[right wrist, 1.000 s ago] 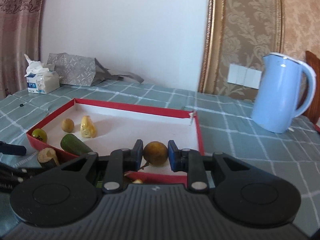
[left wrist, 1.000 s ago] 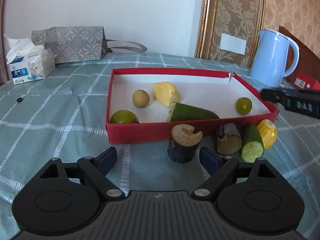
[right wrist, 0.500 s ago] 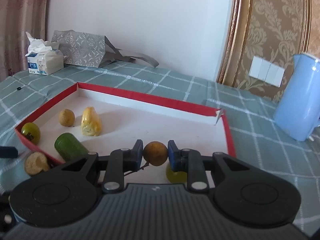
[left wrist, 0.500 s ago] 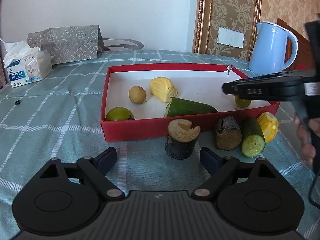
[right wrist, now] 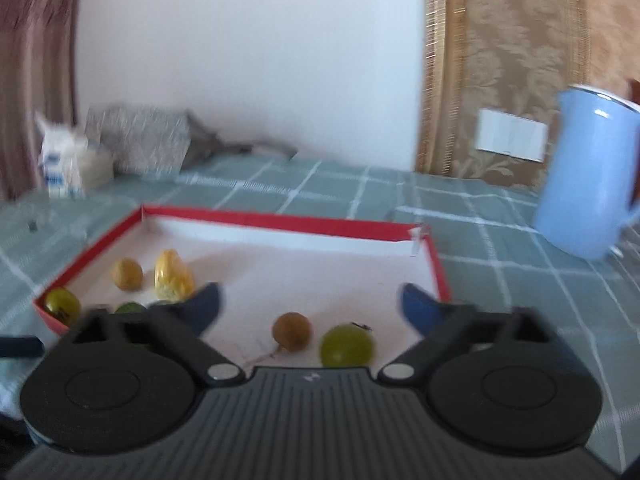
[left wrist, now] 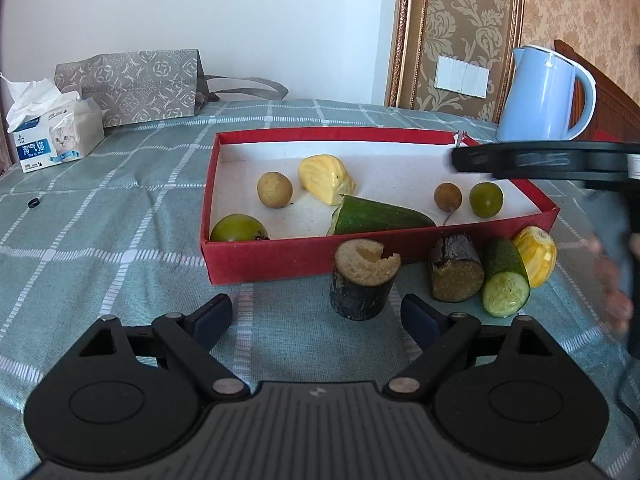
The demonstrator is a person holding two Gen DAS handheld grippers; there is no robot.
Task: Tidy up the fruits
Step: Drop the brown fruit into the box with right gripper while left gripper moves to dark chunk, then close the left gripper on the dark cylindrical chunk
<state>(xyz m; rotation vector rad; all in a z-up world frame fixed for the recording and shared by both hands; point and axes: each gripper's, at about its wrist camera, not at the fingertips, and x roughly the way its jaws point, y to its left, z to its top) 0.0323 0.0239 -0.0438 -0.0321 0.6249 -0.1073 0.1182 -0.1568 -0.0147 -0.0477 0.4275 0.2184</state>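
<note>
Your right gripper point(right wrist: 310, 304) fingers are spreading apart, letting the small brown fruit point(right wrist: 291, 330) settle in the red tray point(right wrist: 256, 220) beside the green one point(right wrist: 347, 346). Your left gripper point(left wrist: 316, 316) fingers are waiting released, lining up on the dark stump point(left wrist: 362, 280) outside the tray.

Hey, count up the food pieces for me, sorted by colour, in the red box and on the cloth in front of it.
Green: 4, two round fruits and two cucumber pieces
Yellow: 2, one in the red box, one outside
Brown: 2, both round, in the box
Dark-barked stubs: 2, outside
Total: 10
</note>
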